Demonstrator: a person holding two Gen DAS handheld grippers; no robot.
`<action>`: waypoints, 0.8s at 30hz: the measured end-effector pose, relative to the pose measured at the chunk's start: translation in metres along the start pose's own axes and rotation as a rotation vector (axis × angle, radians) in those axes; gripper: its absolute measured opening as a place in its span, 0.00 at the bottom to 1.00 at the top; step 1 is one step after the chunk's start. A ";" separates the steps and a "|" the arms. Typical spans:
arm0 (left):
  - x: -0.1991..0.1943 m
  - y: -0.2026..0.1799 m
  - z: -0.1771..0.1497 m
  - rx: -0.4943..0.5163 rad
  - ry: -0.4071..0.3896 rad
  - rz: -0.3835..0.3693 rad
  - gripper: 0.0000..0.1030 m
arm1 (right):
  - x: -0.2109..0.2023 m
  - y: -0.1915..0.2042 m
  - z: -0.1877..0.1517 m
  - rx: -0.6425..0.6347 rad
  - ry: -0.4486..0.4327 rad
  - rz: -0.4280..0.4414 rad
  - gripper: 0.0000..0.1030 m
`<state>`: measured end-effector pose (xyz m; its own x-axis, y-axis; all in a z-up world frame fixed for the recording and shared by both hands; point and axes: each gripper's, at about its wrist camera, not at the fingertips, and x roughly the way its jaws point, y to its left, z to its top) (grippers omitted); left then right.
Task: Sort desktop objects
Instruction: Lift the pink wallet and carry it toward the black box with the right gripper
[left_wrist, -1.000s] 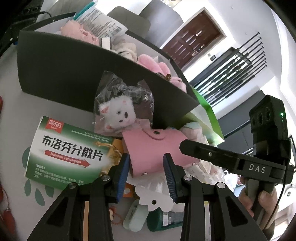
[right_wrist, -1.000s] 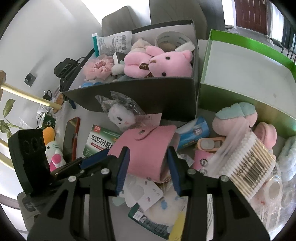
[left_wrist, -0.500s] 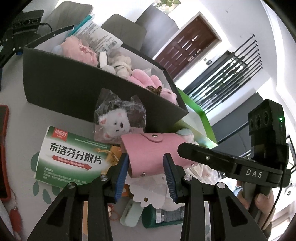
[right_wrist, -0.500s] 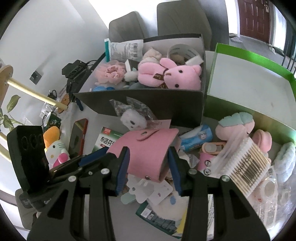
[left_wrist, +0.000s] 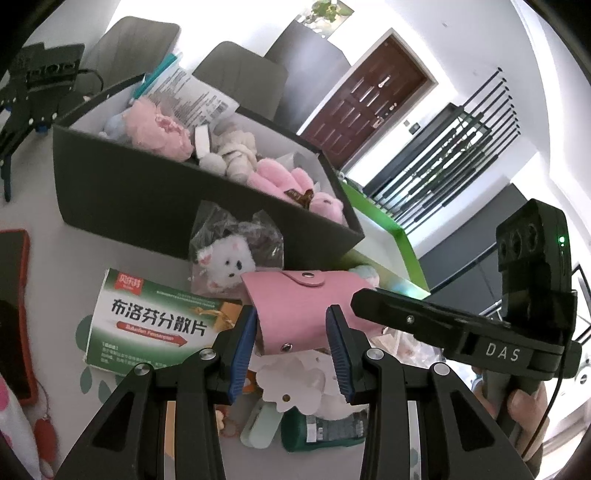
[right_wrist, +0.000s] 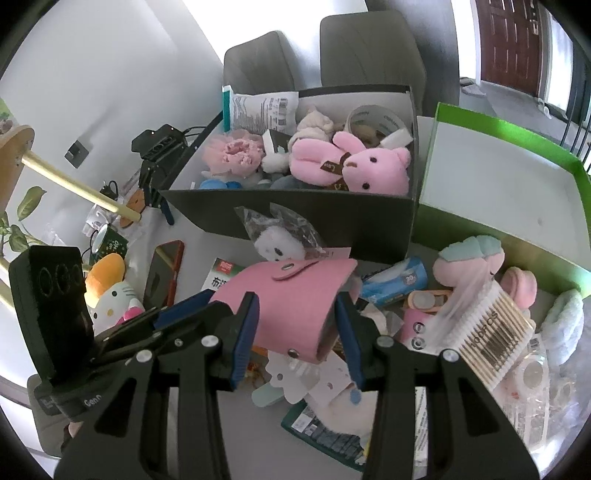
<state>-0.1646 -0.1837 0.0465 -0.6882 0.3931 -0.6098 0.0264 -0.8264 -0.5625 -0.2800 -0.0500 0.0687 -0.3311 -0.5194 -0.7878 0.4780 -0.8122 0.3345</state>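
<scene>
Holding one pink felt wallet (left_wrist: 306, 314) between two grippers, raised above a cluttered white desktop (left_wrist: 44, 236).

Left gripper (left_wrist: 291, 354): jaws narrow, blue pads pressed on the wallet's near edge, one each side. Right gripper (right_wrist: 297, 334): jaws set slightly wider, blue pads against the wallet's flanks, also gripping it. In the right wrist view the left gripper's fingers come in from the lower left to the same wallet.

Wallet: snap-flap on top, a second stud at the lower corner; hangs over a white scalloped card (right_wrist: 310, 380) and a dark green packet (left_wrist: 325, 432).

Behind it: a white plush in a clear bag (right_wrist: 280, 240), leaning on the front wall of a black box (right_wrist: 325, 218). Box contents: pink plush bear (right_wrist: 354, 166), pink ruffled item (right_wrist: 232, 153), tape roll (right_wrist: 376, 114), printed pouch (right_wrist: 262, 107).

Right of the black box: green box (right_wrist: 509, 122), white inside.

Left of the wallet: green-and-white medicine carton (left_wrist: 151, 325), lying flat; red-cased phone (right_wrist: 164, 273); white cat plush (right_wrist: 110, 295).

Right of the wallet: cotton swab pack (right_wrist: 487, 332), blue roll (right_wrist: 395, 277).
</scene>
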 end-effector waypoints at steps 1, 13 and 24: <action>-0.002 -0.003 0.002 0.005 -0.005 0.008 0.37 | -0.001 0.001 0.000 -0.002 -0.003 -0.004 0.43; -0.017 -0.022 0.025 0.081 -0.039 0.074 0.37 | -0.015 0.015 0.014 0.001 -0.053 -0.003 0.44; -0.040 -0.027 0.056 0.122 -0.104 0.081 0.37 | -0.024 0.032 0.037 -0.011 -0.118 0.036 0.46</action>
<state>-0.1779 -0.1996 0.1173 -0.7591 0.2841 -0.5857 0.0016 -0.8989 -0.4381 -0.2864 -0.0736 0.1176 -0.4072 -0.5761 -0.7087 0.4998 -0.7901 0.3550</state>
